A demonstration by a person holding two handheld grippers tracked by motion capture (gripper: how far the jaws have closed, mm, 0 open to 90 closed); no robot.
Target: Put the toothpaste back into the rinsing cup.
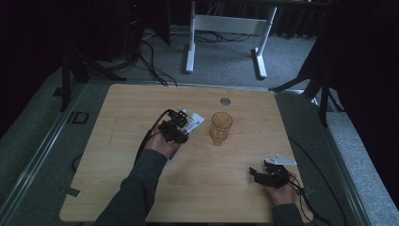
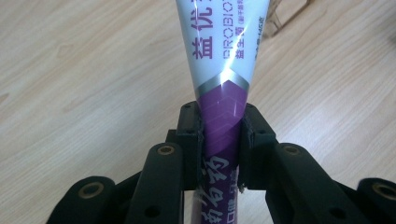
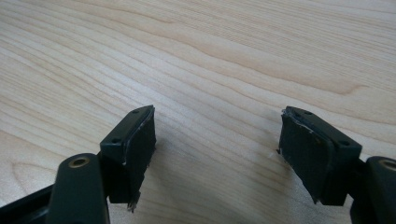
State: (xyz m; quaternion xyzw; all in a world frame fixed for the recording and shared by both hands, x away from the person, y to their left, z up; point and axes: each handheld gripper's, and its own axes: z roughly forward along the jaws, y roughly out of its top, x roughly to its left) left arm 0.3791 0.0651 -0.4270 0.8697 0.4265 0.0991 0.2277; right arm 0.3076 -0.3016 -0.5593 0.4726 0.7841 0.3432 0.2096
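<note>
A white and purple toothpaste tube with printed lettering is clamped between the two black jaws of my left gripper; the pads press on its purple part and its white flat end points away. From above, the left gripper sits at the table's middle with the tube sticking out toward an amber glass tumbler that stands upright just to its right. My right gripper rests low at the front right, open, and in its own view there is only bare wood between the jaws.
The wooden table has a small round metal cap near its far edge. Beyond it are grey floor, cables and a white desk frame. Dark tripod legs stand at both sides.
</note>
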